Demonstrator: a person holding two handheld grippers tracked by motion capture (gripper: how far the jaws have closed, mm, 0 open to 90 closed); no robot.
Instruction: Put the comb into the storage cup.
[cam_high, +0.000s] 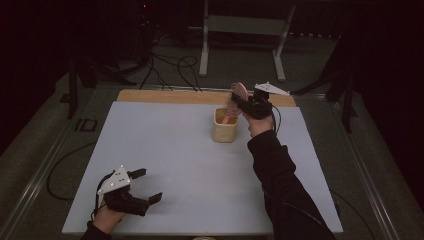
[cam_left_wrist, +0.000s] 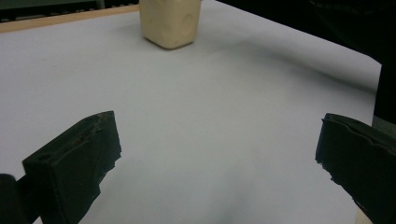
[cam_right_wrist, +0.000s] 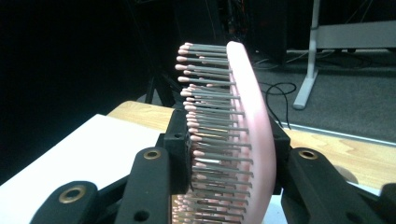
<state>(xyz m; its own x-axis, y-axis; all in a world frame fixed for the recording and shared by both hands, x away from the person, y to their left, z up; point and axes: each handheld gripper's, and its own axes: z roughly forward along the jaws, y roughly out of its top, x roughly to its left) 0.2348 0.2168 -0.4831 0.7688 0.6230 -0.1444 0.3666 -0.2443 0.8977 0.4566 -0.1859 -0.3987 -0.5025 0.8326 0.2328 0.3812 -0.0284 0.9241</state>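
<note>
The right hand-held gripper (cam_high: 243, 103) is clamped on a pink hairbrush (cam_high: 236, 101), its jaws pressing the bristle face on one side and the smooth back on the other, as the right gripper view (cam_right_wrist: 229, 154) shows plainly. The hairbrush (cam_right_wrist: 233, 135) stands nearly upright, its lower end dipping into the cream cup (cam_high: 225, 125) that sits just below and beside that gripper on the bench (cam_high: 180, 160). The step in hand looks like seating the brush in the cup. To do it well, keep the brush close to vertical and centred over the mouth, lower it until the end rests on the bottom, and only then let the jaws part, so the tall brush leans gently on the rim instead of tipping the light cup over.

The cup holds the brush's lower end; whether anything else lies inside cannot be told.

The left hand-held gripper (cam_high: 145, 184) has its jaws wide apart and holds nothing; the cup (cam_left_wrist: 170, 22) stands well ahead of it.
</note>
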